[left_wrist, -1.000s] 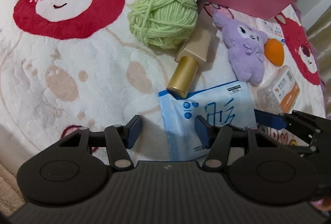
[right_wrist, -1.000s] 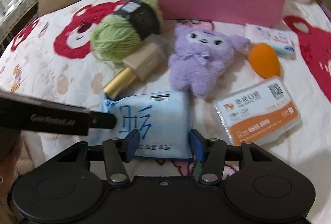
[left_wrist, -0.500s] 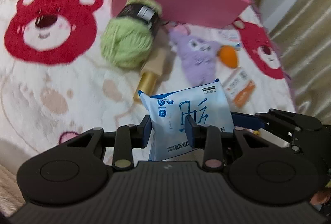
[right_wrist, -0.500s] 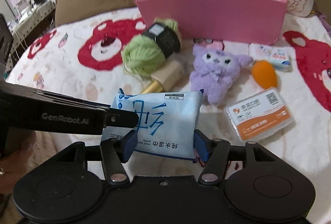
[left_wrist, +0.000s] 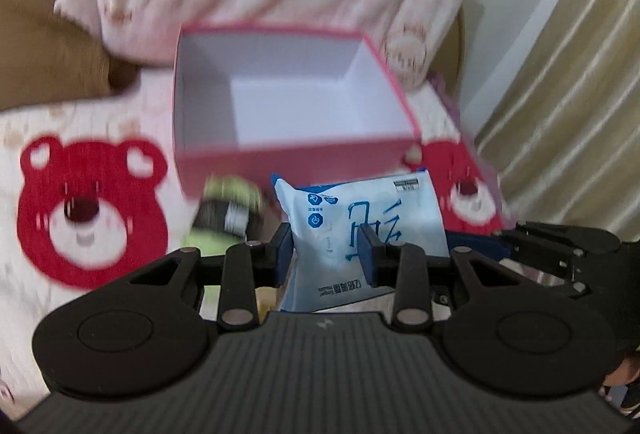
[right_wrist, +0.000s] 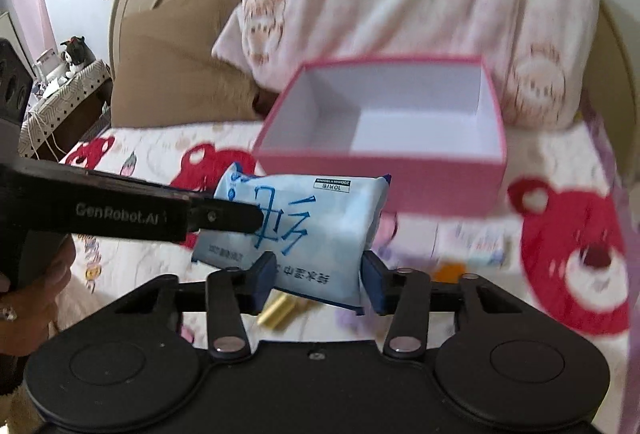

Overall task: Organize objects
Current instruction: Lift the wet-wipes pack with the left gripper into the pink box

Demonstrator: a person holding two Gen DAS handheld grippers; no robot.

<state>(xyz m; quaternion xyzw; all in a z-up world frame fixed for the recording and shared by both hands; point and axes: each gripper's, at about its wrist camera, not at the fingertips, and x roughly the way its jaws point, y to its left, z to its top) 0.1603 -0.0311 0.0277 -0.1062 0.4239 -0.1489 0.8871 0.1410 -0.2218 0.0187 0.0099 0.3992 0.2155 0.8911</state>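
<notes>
— Where's the pack [left_wrist: 362, 230]?
— In the air just before the pink box [left_wrist: 288, 157] — left gripper [left_wrist: 325, 254] and right gripper [right_wrist: 318, 276] each clamp it; the right's jaws just tightened.

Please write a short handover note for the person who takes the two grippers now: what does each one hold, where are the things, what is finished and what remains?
Left gripper: shut on one end of the light blue soft pack of wet wipes.
Right gripper: jaws have just been closing, pads pressing on the same pack's other end.
The pack hangs in the air between both, in front of the open pink cardboard box, which has nothing inside.
On the bear-print blanket: green yarn ball and gold tube; other items are too blurred to name.
Done: pack lifted. Left: put it in the box, then the remaining items.
</notes>
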